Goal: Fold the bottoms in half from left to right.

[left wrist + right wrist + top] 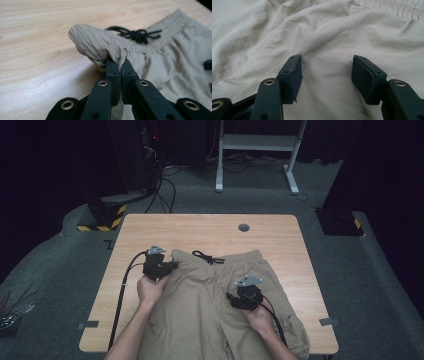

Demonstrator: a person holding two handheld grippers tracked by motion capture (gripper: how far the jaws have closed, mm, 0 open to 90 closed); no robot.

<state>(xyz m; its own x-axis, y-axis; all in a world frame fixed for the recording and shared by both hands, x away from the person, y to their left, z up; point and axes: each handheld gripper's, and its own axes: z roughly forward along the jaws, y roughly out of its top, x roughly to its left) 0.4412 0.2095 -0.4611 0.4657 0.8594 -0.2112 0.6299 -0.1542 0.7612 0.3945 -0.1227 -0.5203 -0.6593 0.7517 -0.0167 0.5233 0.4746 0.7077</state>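
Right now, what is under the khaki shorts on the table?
The shorts lie flat on the wooden table, whose bare top shows beside them. The left gripper pinches the waistband corner, lifting it slightly. Anything beneath the rest of the fabric is covered.

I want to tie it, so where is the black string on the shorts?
In the high view the black string lies on the waistband of the shorts, mid-table, just right of the left gripper pinching the waistband corner.

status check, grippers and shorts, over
Left gripper shut on shorts waistband corner. Right gripper open, fingers resting on the fabric. Black drawstring clear, nothing in the way.
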